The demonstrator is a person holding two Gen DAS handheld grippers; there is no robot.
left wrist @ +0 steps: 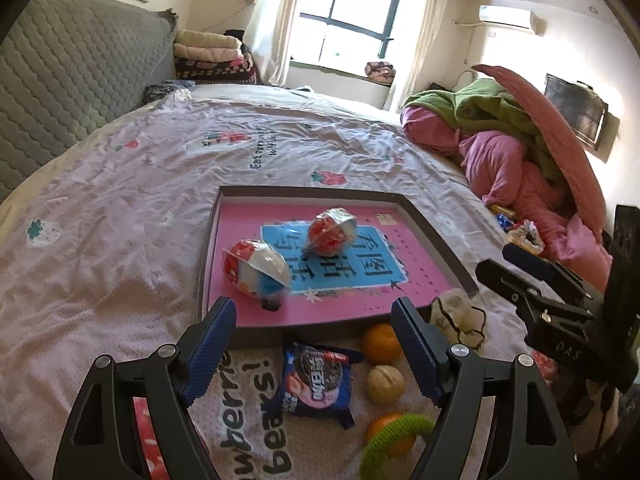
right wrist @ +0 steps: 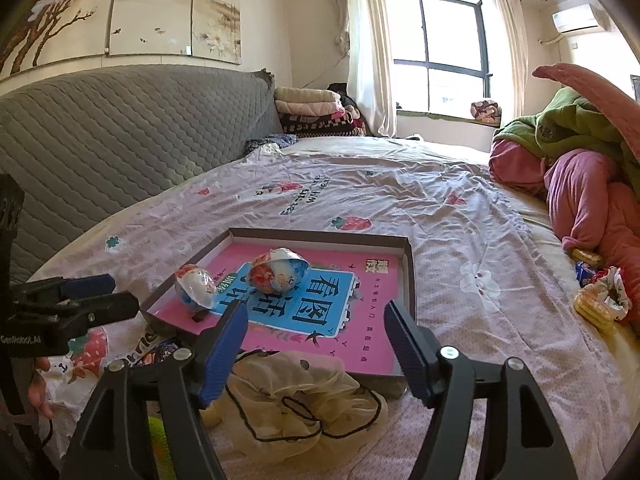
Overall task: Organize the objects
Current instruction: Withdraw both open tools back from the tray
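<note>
We see both the left gripper (left wrist: 314, 346) and right gripper (right wrist: 314, 354) with fingers wide and empty, hovering near the shallow box (left wrist: 448, 252) on the bed (left wrist: 120, 184) holding two wrapped eggs (left wrist: 256, 266), while cookie pack (left wrist: 318, 382), oranges (left wrist: 380, 342), walnut (left wrist: 386, 384) and mesh bag (right wrist: 296, 392) lie nearer.

Left wrist view: sits low over the bed (left wrist: 120, 184), looks down along its gripper (left wrist: 316, 344) toward the window (left wrist: 352, 12), close to the tray (left wrist: 436, 240).
Right wrist view: lower and flatter, close to the tray's (right wrist: 410, 272) near edge, facing the headboard (right wrist: 120, 128) and window.
Shared: tray, bed, window; each view catches the other gripper at its edge.
</note>
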